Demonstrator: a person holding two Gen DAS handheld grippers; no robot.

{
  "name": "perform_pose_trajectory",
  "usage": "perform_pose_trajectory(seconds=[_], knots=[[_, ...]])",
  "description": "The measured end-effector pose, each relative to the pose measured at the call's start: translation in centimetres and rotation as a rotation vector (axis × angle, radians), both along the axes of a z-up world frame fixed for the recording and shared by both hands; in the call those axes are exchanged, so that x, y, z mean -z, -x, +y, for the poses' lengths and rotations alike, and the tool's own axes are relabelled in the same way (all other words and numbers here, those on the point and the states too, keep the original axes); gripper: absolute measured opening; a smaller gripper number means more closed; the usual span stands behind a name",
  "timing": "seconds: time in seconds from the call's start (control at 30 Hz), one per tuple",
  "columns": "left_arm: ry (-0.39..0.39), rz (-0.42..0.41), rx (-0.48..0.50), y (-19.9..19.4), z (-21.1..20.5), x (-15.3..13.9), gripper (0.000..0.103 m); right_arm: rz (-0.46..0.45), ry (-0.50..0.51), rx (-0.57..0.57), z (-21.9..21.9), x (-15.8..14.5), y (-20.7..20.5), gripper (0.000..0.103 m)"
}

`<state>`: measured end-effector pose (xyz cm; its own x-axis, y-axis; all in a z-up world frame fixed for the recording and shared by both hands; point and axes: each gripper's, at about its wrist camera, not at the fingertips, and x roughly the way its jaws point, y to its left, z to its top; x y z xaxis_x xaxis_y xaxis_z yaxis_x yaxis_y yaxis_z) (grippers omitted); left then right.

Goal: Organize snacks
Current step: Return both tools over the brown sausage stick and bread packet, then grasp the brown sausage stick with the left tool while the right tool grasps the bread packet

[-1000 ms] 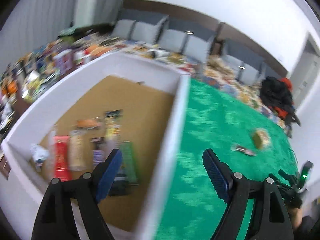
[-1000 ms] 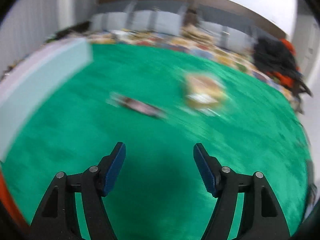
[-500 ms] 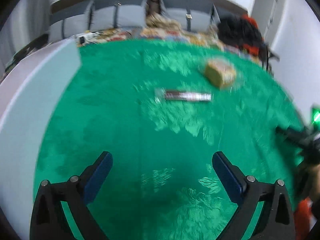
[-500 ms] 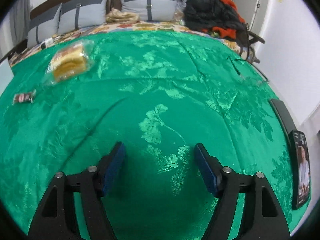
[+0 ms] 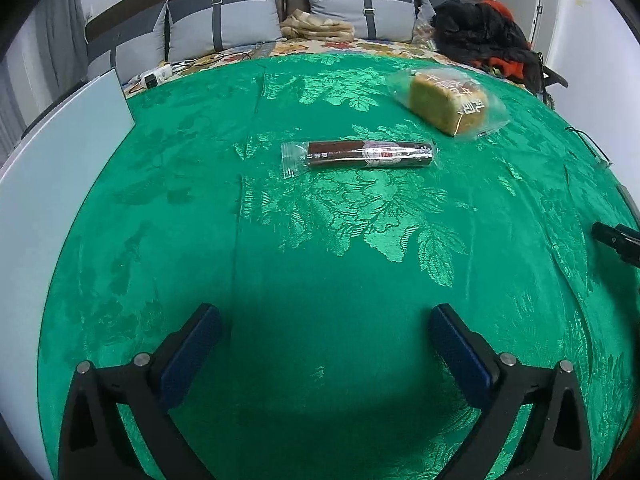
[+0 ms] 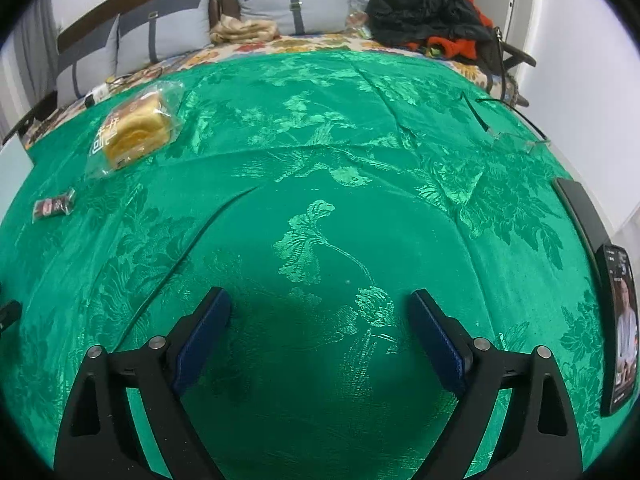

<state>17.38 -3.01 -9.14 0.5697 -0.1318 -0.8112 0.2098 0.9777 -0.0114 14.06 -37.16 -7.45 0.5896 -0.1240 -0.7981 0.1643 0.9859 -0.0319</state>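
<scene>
I look down on a wide bed covered in a glossy green cloth with a woven flower pattern (image 5: 328,248). At its left edge stands the pale wall of a big white box (image 5: 60,184), the likely home for the snacks.

My left claw (image 5: 324,344) hovers over bare cloth; its blue pads have just been opening and now stand wide apart with nothing between them. My right claw (image 6: 320,328) is the same: just spread, empty, above bare cloth.

Two snacks remain, both well ahead of the left claw. The bigger is a yellow loaf of cake in a loose clear bag (image 5: 448,100), farthest away. If I pinch only the bag, I expect the film to slide or the soft cake to crush.

Nearer lies a long dark-brown sausage-like stick in a clear wrapper (image 5: 360,154), crosswise to my reach. It sits flat, so low pads could snag the cloth, and a grip on the clear end flap would probably let it swing or drop.

A dark phone (image 6: 618,320) rests near the right edge; a careless right-hand sweep might knock it.
</scene>
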Motion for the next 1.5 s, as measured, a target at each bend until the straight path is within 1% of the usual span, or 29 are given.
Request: perform_pose_trajectory(seconds=[1.0,1.03,1.07,1.13,1.17,1.27,1.33,1.4,1.47,1.5], knots=[[-0.002,0.001,0.002,-0.1,0.0,0.0,0.103,0.001,0.000,0.000,0.0,0.0,0.0,0.093],[-0.008,0.014,0.019,-0.3,-0.1,0.0,0.103,0.001,0.000,0.000,0.0,0.0,0.0,0.093],[-0.015,0.050,0.061,-0.9,-0.1,-0.2,0.103,0.001,0.000,0.000,0.0,0.0,0.0,0.093],[-0.057,0.143,0.165,-3.2,-0.6,-0.6,0.102,0.001,0.001,0.000,0.0,0.0,0.0,0.093],[-0.083,0.150,0.208,-4.5,-0.8,-1.2,0.102,0.001,0.001,0.000,0.0,0.0,0.0,0.093],[-0.114,0.133,0.336,-7.8,-2.0,-3.3,0.102,0.000,0.000,0.000,0.0,0.0,0.0,0.093],[-0.154,0.119,0.387,-10.0,-3.1,-4.1,0.102,0.001,0.000,0.000,0.0,0.0,0.0,0.093],[-0.175,0.121,0.415,-12.0,-4.4,-3.9,0.102,0.001,0.000,0.000,-0.1,0.0,0.0,0.093],[-0.172,0.147,0.439,-13.5,-5.4,-3.1,0.097,0.001,0.000,0.001,0.0,0.0,0.0,0.093],[-0.170,0.169,0.457,-13.9,-5.8,-2.6,0.090,0.001,0.000,0.000,0.0,0.0,0.0,0.093]])
